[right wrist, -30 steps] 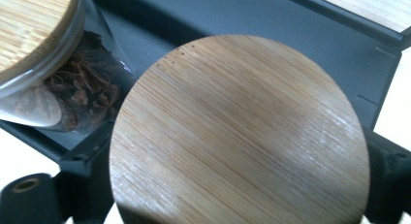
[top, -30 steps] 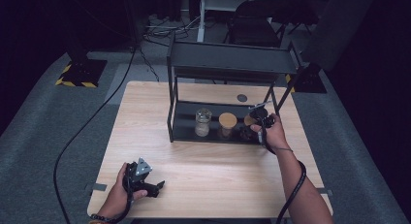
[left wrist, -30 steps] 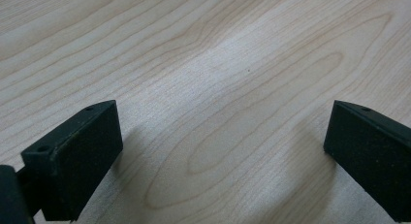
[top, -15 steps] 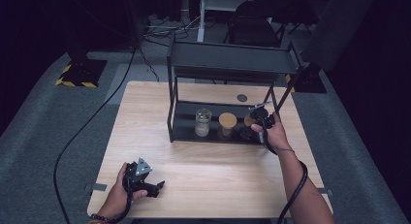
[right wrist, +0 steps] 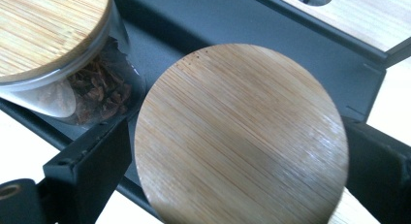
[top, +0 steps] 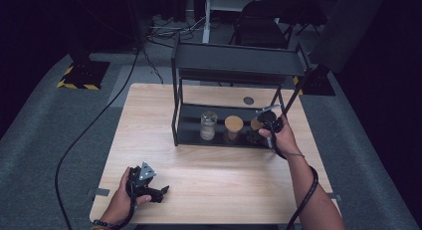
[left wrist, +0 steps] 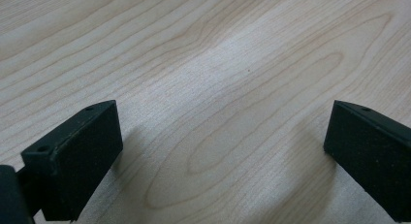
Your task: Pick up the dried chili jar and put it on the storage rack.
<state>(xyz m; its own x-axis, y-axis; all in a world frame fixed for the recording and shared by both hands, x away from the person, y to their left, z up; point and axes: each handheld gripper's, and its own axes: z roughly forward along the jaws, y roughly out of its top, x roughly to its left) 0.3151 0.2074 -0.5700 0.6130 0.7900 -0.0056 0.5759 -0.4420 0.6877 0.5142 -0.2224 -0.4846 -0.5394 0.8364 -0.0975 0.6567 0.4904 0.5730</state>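
1. Altogether three jars are counted on the rack's (top: pixel 189 133) lower shelf: one glass-topped (top: pixel 208 125), two bamboo-lidded.
2. Rightmost jar (right wrist: pixel 242 136), at the shelf's right end, is flanked by the right tool (top: pixel 260 130), whose jaws have just been spreading.
3. Left tool (top: pixel 158 192), spread and empty, is rested on open bench (top: pixel 224 175).

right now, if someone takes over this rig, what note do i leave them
Left claw: open, holding nothing, low over the wooden table.
Right claw: jaws have just been opening, with the right bamboo-lidded jar between them; it looks released.
Things: glass jar, middle bamboo-lidded jar and the right one stand in a row on the black rack's lower shelf.
Done: right jar set on the shelf.
Left: probably back the right claw out without knocking it.
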